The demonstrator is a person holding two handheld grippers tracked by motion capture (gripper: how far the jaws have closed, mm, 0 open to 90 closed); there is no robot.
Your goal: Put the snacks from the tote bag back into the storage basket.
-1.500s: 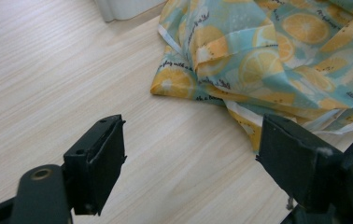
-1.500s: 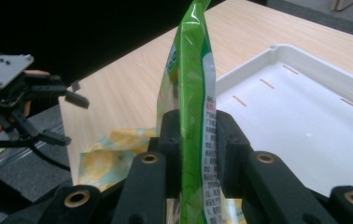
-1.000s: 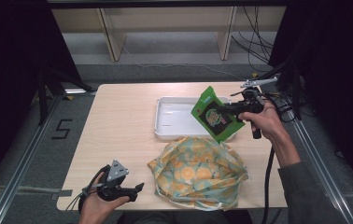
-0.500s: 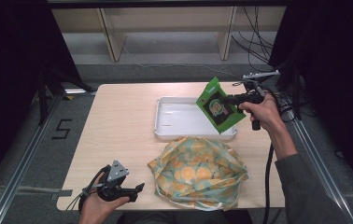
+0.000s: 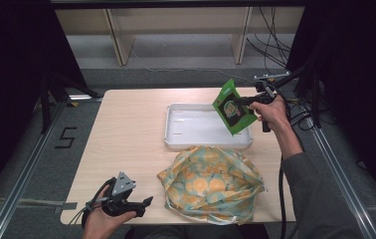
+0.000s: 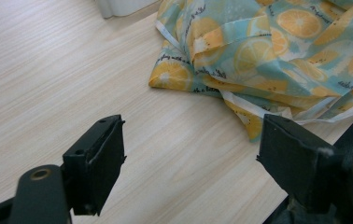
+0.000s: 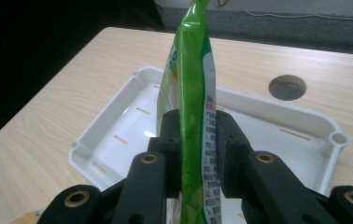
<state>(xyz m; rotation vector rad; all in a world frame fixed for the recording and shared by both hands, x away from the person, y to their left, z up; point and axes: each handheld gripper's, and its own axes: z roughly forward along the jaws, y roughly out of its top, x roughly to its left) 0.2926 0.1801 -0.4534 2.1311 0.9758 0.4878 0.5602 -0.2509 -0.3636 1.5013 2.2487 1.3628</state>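
High view: right hand-held gripper (image 5: 248, 101) is pinching a green packet (image 5: 233, 107) and holding it tilted above the white tray (image 5: 176, 130), prob. to drop it in. Tray is sitting mid-worktop (image 5: 126, 119) w/ bare wood to its left; bag (image 5: 211, 184) is lying just in front.

Left gripper view: left hand-held gripper (image 6: 188, 163) is resting spread, w/ nothing between jaws, bag edge (image 6: 240, 51) beside it.

Right gripper view: jaws are pressing the packet (image 7: 193, 93) edge-on over the tray (image 7: 305, 126), whose floor is bare.
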